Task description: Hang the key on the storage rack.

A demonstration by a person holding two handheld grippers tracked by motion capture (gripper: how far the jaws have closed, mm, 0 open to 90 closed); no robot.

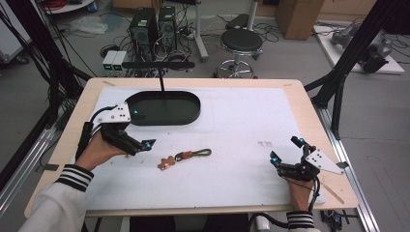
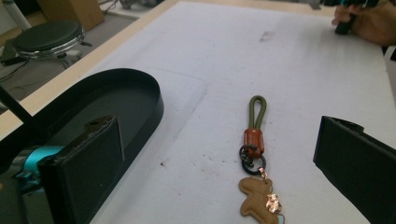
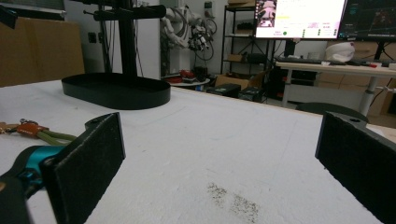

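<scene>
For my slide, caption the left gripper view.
Open left gripper faces a keychain lying on the white mat beside the black tray.

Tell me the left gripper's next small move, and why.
Probably ease the left gripper forward and down over the keychain: its fingers stand open with the keychain lying flat between them, just ahead and not yet touched, beside the black tray.
</scene>
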